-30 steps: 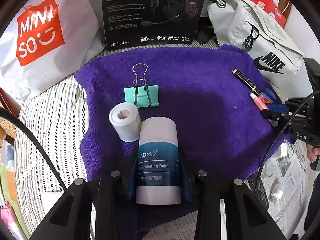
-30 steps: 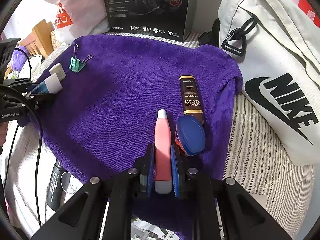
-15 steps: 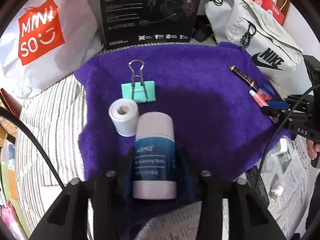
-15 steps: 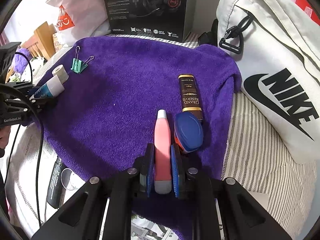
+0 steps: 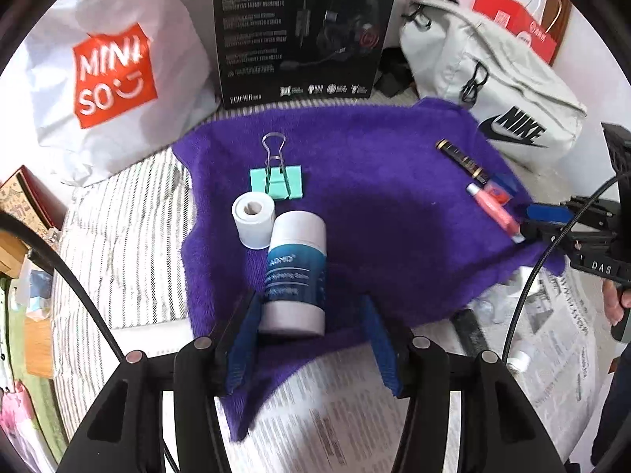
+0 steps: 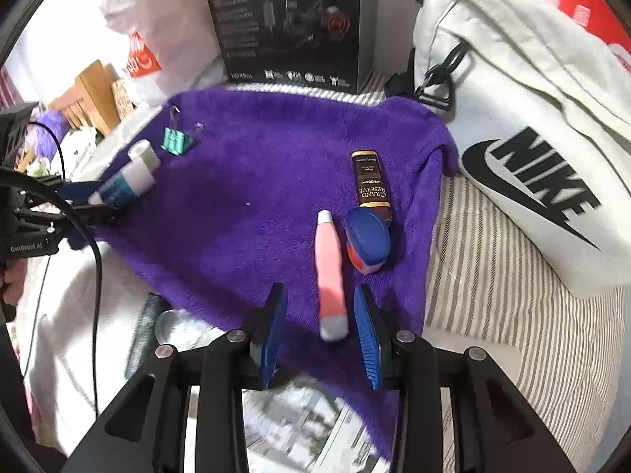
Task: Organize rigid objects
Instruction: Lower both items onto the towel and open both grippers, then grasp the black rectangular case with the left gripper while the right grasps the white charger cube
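A striped bed cover (image 5: 118,236) carries everything, and spread over it is a purple towel (image 5: 374,197), rumpled at its near edge over some newspaper (image 5: 335,414). Behind the towel stand a black headset box (image 5: 299,27), a white Miniso bag (image 5: 114,71) and a pale Nike bag (image 6: 532,149) (it leans right up against the towel's far corner).

On the towel's left side lies the balm tube (image 5: 295,276), white with a teal label, on its side between the fingers of the left tongs (image 5: 311,335). Those tongs are spread wide: the left blue pad sits close against the tube's base, the right pad stands clear of it, so nothing is gripped. Touching the tube's far end is a small white tape roll (image 5: 254,224), and just beyond that a mint binder clip (image 5: 278,181) with its wire handles pointing away.

On the right side, the right tongs (image 6: 321,339) are also spread apart, with the pink tube (image 6: 329,272) lying loose between the pads, nearer the right one; whether it touches that pad I cannot tell. Just beside it sits a blue-capped jar (image 6: 366,240), and touching that, a dark brown Grand Reserve stick (image 6: 370,185) lying lengthwise.
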`<action>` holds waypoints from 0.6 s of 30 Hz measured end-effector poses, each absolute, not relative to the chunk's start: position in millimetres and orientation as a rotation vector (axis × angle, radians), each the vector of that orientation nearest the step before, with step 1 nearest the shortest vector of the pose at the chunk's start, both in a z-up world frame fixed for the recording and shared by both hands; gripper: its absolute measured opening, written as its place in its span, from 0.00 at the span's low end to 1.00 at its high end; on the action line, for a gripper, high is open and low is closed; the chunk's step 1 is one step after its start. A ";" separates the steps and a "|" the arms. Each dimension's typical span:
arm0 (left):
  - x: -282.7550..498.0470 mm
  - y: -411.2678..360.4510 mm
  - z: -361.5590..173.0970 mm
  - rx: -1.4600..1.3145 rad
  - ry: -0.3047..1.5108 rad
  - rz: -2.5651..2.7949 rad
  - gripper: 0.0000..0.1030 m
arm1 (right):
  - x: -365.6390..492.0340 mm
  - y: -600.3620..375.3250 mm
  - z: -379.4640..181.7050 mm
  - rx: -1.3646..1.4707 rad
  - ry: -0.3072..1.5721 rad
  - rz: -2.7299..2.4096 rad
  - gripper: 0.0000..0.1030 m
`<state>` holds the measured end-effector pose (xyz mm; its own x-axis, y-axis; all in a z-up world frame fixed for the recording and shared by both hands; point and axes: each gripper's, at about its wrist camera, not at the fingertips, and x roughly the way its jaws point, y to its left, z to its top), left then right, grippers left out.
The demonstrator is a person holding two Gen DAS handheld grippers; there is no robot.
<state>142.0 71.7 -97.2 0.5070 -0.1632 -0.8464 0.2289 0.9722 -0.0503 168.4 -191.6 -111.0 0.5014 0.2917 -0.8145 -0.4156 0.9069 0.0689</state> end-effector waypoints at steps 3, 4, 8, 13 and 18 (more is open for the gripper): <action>127.2 73.2 -87.5 0.052 0.984 -0.237 0.50 | 147.6 -195.4 -102.0 -0.139 0.924 0.444 0.34; 121.0 73.2 -84.1 0.047 0.973 -0.236 0.50 | 140.5 -195.3 -100.6 -0.141 0.919 0.451 0.34; 104.3 72.3 -78.8 0.027 0.955 -0.242 0.50 | 114.5 -188.6 -102.7 -0.164 0.910 0.471 0.34; 87.6 74.2 -85.3 -0.004 0.958 -0.238 0.50 | 110.1 -177.9 -123.8 -0.170 0.941 0.463 0.34; 73.4 74.9 -98.5 -0.021 0.979 -0.245 0.50 | 113.4 -176.1 -136.7 -0.132 0.935 0.459 0.34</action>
